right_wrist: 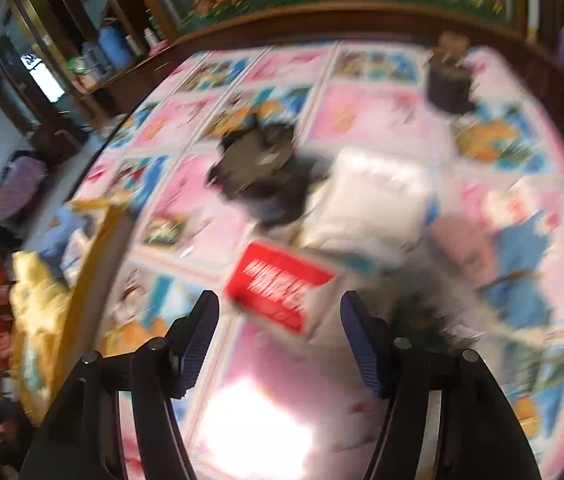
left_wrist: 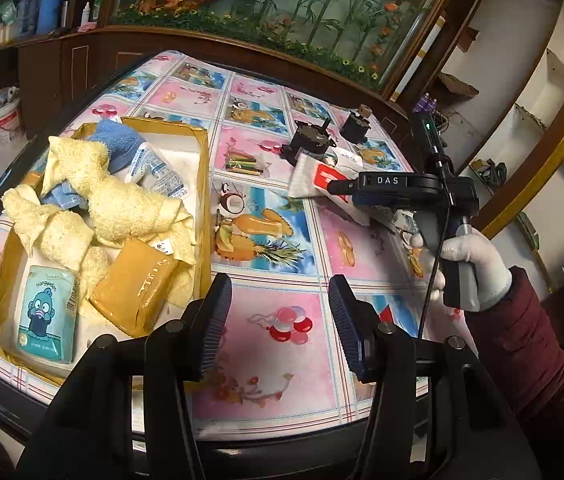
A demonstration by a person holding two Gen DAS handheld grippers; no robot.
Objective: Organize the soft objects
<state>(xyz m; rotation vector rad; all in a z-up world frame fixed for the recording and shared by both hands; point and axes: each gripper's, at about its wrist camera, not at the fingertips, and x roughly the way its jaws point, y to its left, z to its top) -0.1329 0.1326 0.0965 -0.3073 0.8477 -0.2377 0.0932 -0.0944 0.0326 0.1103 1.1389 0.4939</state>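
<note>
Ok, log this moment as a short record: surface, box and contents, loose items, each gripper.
surface: table under a fruit-print cloth
box: open cardboard box at the left
contents: yellow towels, blue towel, teal tissue pack, tan pouch
loose: red and white packet, two black motors
left gripper: open, holding nothing
right gripper: open, above the packet

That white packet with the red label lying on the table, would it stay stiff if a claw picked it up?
Probably not. The white packet with the red label looks like a soft, puffy pouch, so it would likely sag at the ends. Its film looks glossy, so it might slip. It lies flat on the tablecloth, unlikely to roll.
</note>
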